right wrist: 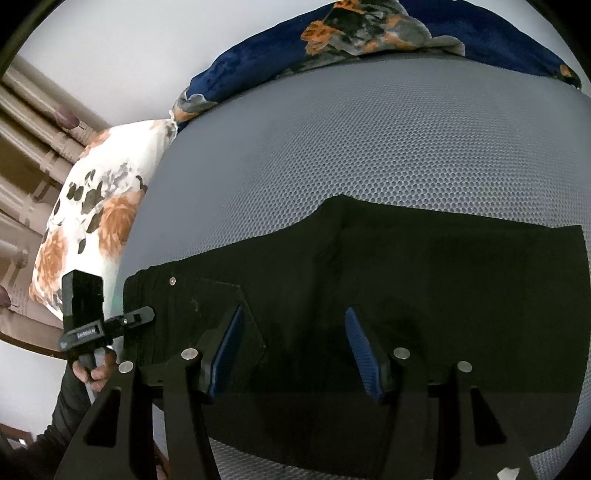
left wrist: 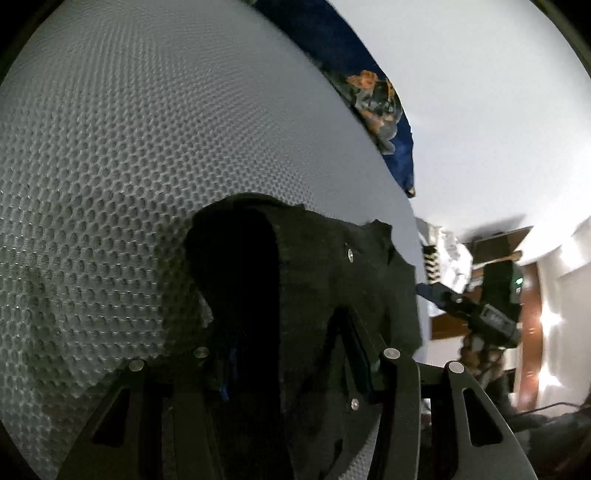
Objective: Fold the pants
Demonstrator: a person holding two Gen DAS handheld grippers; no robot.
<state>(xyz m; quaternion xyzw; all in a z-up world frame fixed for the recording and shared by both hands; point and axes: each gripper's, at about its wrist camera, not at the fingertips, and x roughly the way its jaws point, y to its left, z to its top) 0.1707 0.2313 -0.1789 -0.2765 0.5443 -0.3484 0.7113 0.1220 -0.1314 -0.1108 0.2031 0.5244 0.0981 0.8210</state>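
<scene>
Black pants [right wrist: 406, 295] lie folded flat on the grey mesh mattress [right wrist: 332, 140]. My right gripper [right wrist: 295, 314] hovers open just above them, its blue pads [right wrist: 229, 343] apart with nothing between. At the pants' left waist edge is my left gripper [right wrist: 142, 316], held by a hand [right wrist: 96, 369]. In the left wrist view the waistband [left wrist: 314, 266] bunches up and gapes between the fingers of the left gripper [left wrist: 288, 332], which is shut on it. Its left finger is hidden in the dark cloth. The right gripper [left wrist: 480, 317] shows at the right.
A blue flowered blanket [right wrist: 369, 33] lies along the mattress's far edge, also in the left wrist view as the blanket [left wrist: 369, 99]. A white and orange floral pillow [right wrist: 103, 206] sits at the left. Brown wooden furniture [left wrist: 528, 314] stands beyond the bed.
</scene>
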